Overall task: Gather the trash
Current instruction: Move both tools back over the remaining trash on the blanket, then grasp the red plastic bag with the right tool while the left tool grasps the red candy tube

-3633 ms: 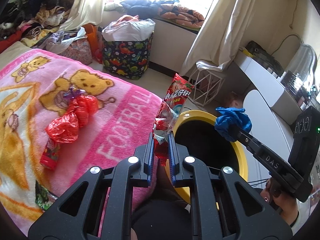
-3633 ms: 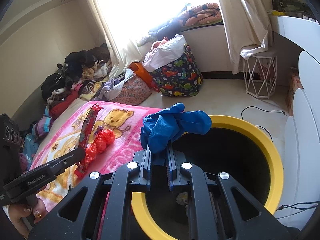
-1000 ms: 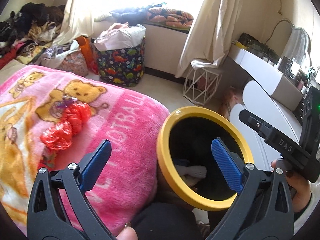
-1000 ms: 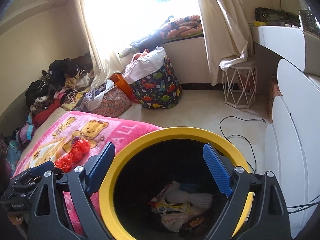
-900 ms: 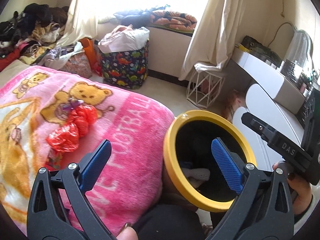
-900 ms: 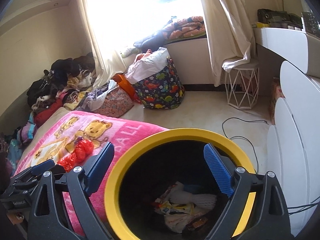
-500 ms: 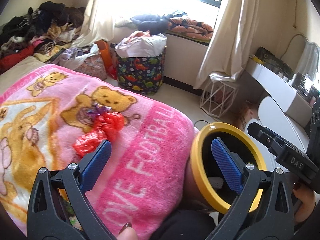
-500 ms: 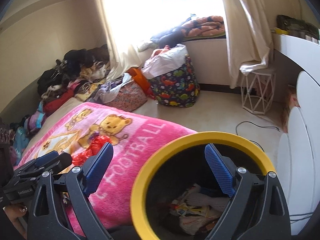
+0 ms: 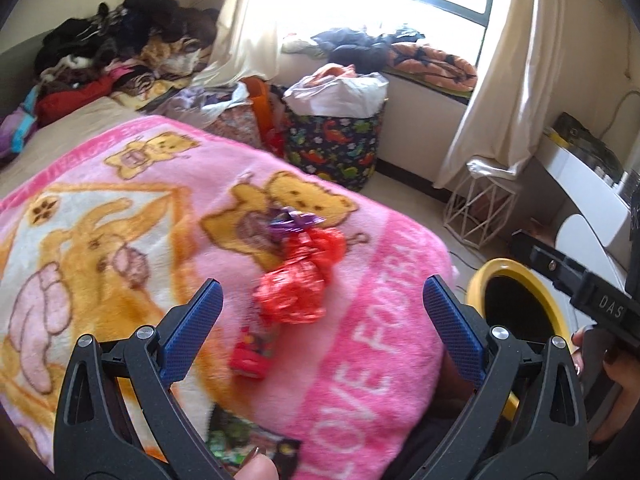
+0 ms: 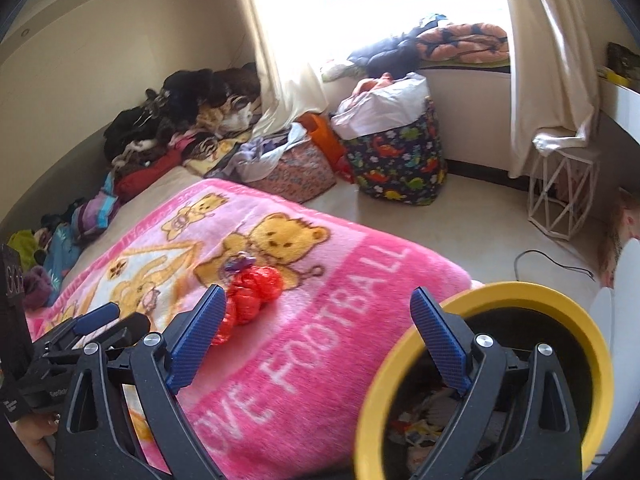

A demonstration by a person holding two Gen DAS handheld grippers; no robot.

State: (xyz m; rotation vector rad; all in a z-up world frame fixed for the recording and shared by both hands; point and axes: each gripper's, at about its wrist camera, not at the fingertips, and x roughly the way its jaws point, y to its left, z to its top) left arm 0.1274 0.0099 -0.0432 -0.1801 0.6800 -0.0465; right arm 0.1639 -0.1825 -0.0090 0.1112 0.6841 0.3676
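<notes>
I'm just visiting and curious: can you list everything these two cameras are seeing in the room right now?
blanket: one, pink with bears, on the bed
red plastic bag: one, crumpled, on the blanket
small red wrapper: one, just in front of the bag
purple foil scrap: one, behind the bag
green packet: one, at the blanket's near edge
bin: one, yellow rim, black inside, beside the bed, trash in it
dinosaur-print basket: one, dark, on the floor under the window
clothes pile: one, mixed colours, by the wall
wire stool: one, white, by the curtain
left hand-held gripper: one, black with blue pads, open over the blanket
right hand-held gripper: one, same colours, open by the bin
</notes>
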